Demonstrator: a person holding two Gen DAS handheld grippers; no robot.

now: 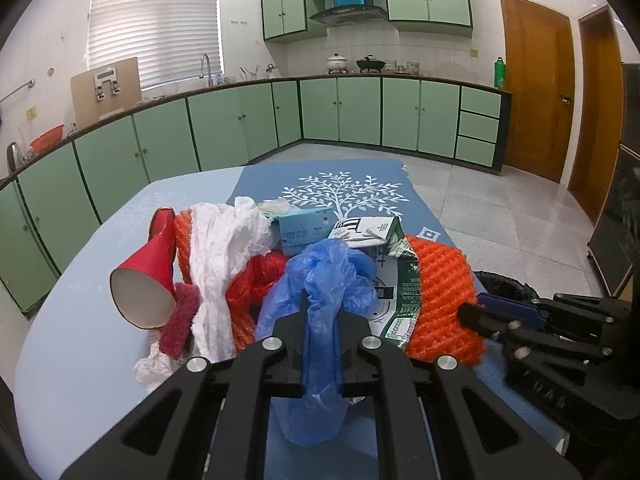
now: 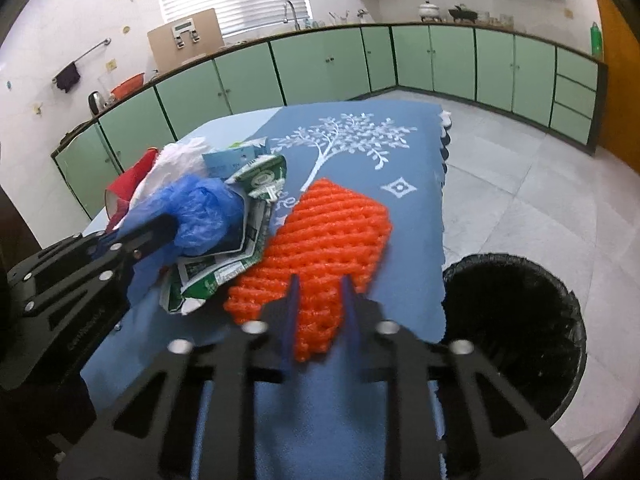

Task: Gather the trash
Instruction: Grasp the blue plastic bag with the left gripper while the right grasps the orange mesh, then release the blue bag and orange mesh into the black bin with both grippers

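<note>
A heap of trash lies on the blue tablecloth (image 2: 404, 152) with a white tree print. My left gripper (image 1: 322, 320) is shut on a crumpled blue plastic bag (image 1: 324, 276) at the near side of the heap. The right wrist view shows that bag (image 2: 200, 212) in the left gripper (image 2: 168, 224) too. My right gripper (image 2: 320, 296) is shut on the near end of an orange foam net (image 2: 332, 224), which lies flat on the cloth. From the left wrist view, the right gripper (image 1: 472, 312) sits at the net's (image 1: 444, 280) right edge.
The heap also holds a red paper cup (image 1: 148, 276), a white plastic bag (image 1: 224, 248), a light blue carton (image 1: 304, 232), a flattened green-and-white carton (image 2: 224, 276) and a second orange net (image 1: 184, 236). A black-lined bin (image 2: 516, 320) stands on the floor by the table's right edge.
</note>
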